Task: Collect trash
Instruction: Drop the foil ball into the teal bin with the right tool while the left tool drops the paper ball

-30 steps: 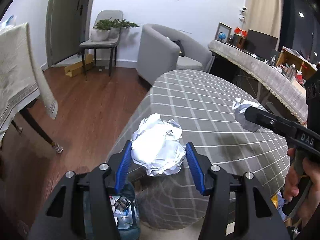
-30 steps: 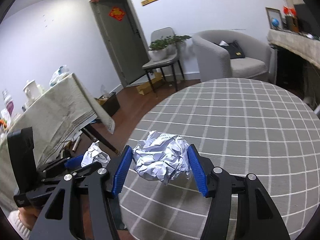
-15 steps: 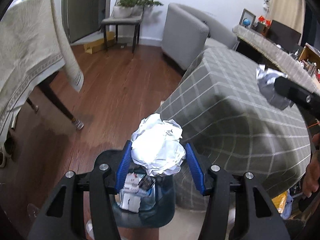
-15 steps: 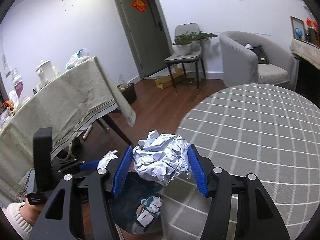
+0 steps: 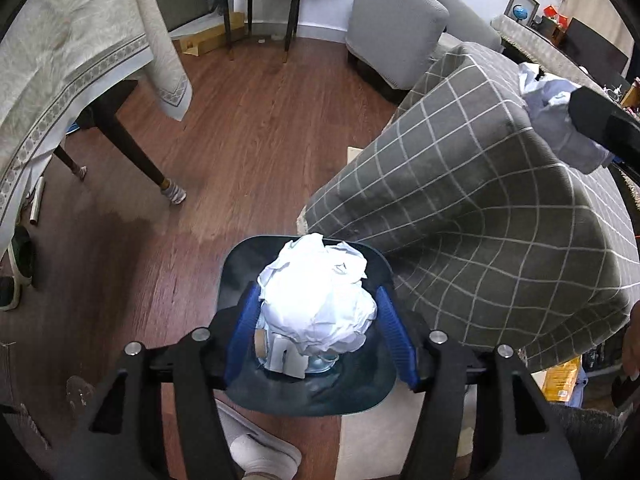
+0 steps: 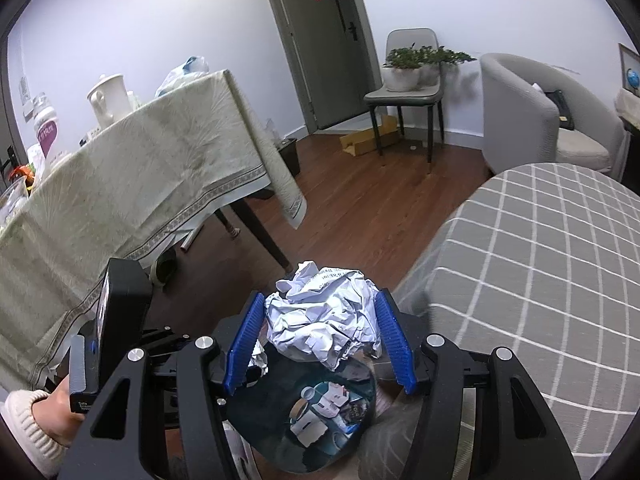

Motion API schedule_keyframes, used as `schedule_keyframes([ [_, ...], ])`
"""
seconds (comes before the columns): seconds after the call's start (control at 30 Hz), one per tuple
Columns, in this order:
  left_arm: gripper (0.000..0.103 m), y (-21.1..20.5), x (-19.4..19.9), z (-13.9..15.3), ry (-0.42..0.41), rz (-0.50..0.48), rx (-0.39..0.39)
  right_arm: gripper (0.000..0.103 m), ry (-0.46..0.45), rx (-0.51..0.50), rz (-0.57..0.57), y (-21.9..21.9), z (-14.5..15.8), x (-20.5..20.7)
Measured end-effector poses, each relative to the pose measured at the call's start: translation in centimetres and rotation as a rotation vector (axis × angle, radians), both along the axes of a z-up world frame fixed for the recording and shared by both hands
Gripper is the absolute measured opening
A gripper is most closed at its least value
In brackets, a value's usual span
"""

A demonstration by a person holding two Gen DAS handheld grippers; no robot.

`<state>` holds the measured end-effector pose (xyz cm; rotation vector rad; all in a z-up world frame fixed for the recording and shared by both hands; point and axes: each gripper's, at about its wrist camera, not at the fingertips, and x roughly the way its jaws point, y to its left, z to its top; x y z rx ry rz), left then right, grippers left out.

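Observation:
My left gripper (image 5: 318, 330) is shut on a white crumpled paper ball (image 5: 318, 300) and holds it right above the open dark blue trash bin (image 5: 240, 264), which holds several bits of trash. My right gripper (image 6: 320, 338) is shut on another crumpled paper ball (image 6: 326, 320), held above the same bin (image 6: 280, 444) near its edge. The right gripper and its ball (image 5: 560, 120) also show at the right of the left wrist view, over the table edge. The left gripper's body (image 6: 120, 312) shows at the left of the right wrist view.
The bin stands on the wood floor beside the round table with the grey checked cloth (image 5: 500, 200). A second table with a beige cloth (image 6: 120, 184) stands to the left. A grey armchair (image 5: 400, 24) and a chair with a plant (image 6: 408, 76) are at the back.
Both grippers have moved off the checked table and down toward the bin, each still holding its paper ball. The left one now points straight down over the bin.

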<state>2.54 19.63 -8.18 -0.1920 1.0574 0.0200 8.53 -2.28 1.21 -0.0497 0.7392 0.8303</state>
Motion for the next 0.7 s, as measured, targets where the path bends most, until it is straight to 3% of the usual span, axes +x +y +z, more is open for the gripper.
schedule_keyframes([
  [0.23, 0.075, 1.3, -0.7, 0.2, -0.006, 0.005, 0.013, 0.058, 0.025, -0.030, 0.037, 2.9, -1.4, -0.3],
  [0.7, 0.063, 3.4, -2.6, 4.9, -0.205, 0.047, -0.006, 0.058, 0.086, -0.116, 0.097, 6.7, -4.9, -0.6],
])
